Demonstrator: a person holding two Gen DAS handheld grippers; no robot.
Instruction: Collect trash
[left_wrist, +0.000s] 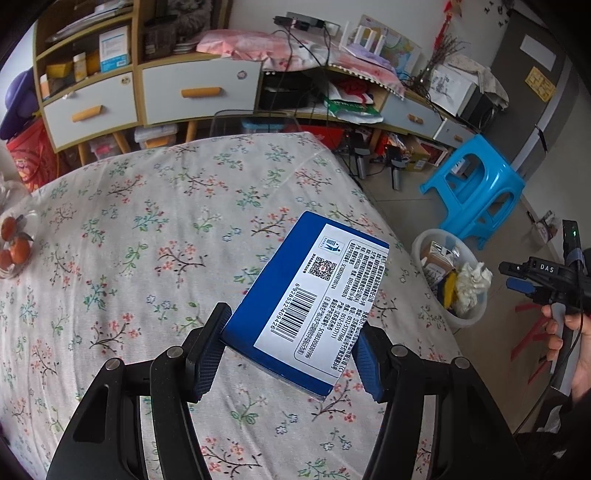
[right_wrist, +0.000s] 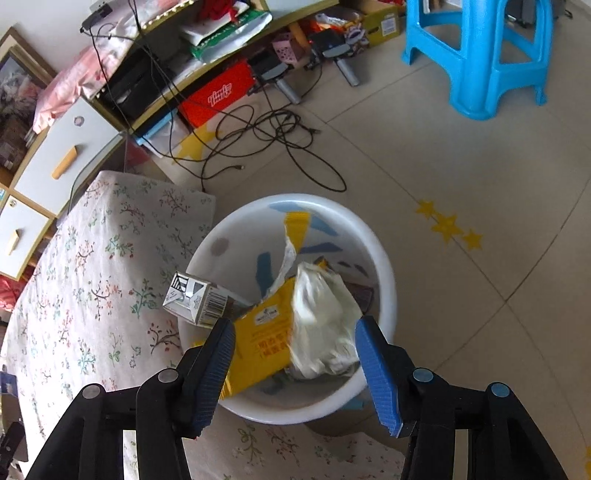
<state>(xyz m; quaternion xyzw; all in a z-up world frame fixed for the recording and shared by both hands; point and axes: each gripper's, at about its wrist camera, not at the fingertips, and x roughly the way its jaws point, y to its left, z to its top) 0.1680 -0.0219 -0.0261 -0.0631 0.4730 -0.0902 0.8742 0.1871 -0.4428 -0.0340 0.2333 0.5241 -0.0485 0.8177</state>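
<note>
The left claw (left_wrist: 290, 345) is clamped on a blue box (left_wrist: 306, 306), its fingers pressing the two long sides near the box's near end. The box is held above the floral-clothed surface (left_wrist: 147, 240), label and barcode face up, its long axis running away from the claw and tilted toward the upper right. On the floor just beside the surface edge stands a white bin (right_wrist: 384, 280) holding a yellow wrapper (right_wrist: 266, 332), crumpled white paper (right_wrist: 325, 317) and a small carton (right_wrist: 195, 299) leaning on its rim. The right claw (right_wrist: 295, 354) hangs over the bin, fingers spread apart and gripping nothing
</note>
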